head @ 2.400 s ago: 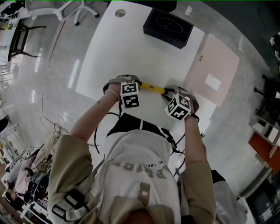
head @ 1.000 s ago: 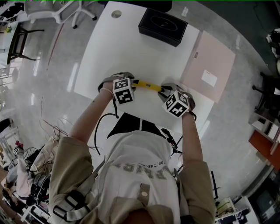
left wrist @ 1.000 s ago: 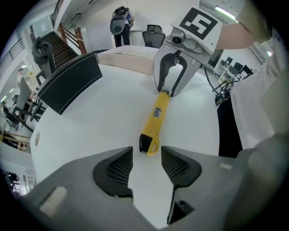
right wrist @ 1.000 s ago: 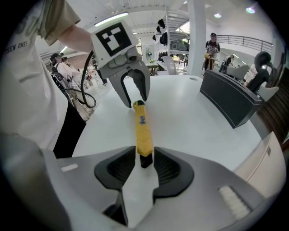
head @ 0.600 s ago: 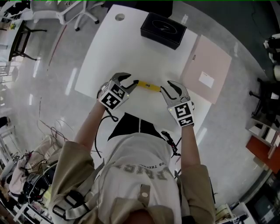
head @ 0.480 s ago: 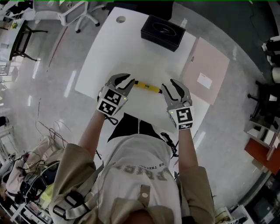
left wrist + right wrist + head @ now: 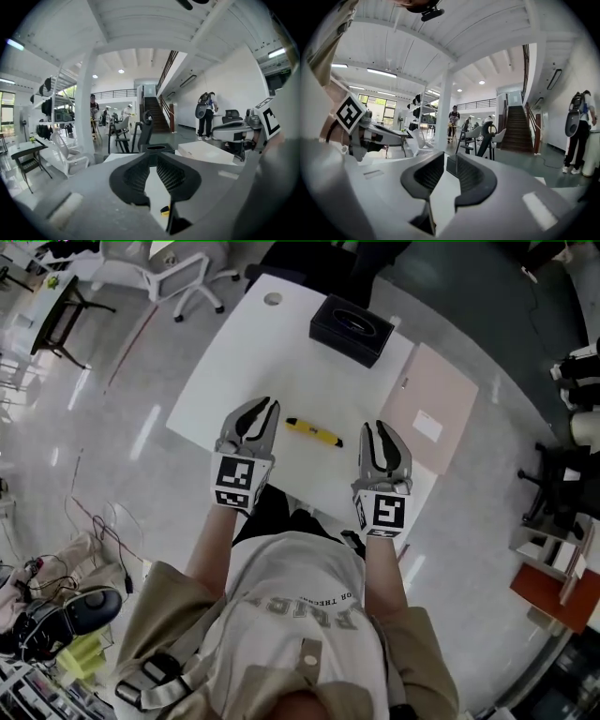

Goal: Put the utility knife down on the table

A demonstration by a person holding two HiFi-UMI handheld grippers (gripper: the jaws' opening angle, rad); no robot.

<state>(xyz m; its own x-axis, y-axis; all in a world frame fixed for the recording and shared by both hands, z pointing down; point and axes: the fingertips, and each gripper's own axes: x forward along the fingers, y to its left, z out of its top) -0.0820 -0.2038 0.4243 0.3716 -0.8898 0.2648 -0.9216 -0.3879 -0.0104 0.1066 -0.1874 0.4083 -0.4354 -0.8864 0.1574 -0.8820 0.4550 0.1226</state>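
Note:
The yellow utility knife (image 7: 313,431) lies flat on the white table (image 7: 244,343), free of both grippers. My left gripper (image 7: 261,407) hovers to its left and my right gripper (image 7: 379,427) to its right, both raised and pointing across the table. In the left gripper view the left gripper (image 7: 151,161) shows a narrow gap with nothing in it, and the knife (image 7: 164,211) peeks out below the jaws. The right gripper (image 7: 446,161) is also slightly open and empty. Both pairs of jaws have just been closing.
A black box (image 7: 351,329) sits at the table's far edge. A pale pink sheet (image 7: 427,404) with a small label lies at the right. White chairs (image 7: 178,273) stand beyond the far left corner. People stand in the hall behind.
Both grippers were at the ends of the knife on the table. They have since come off it, risen and tipped up to point level. The knife stays on the table.

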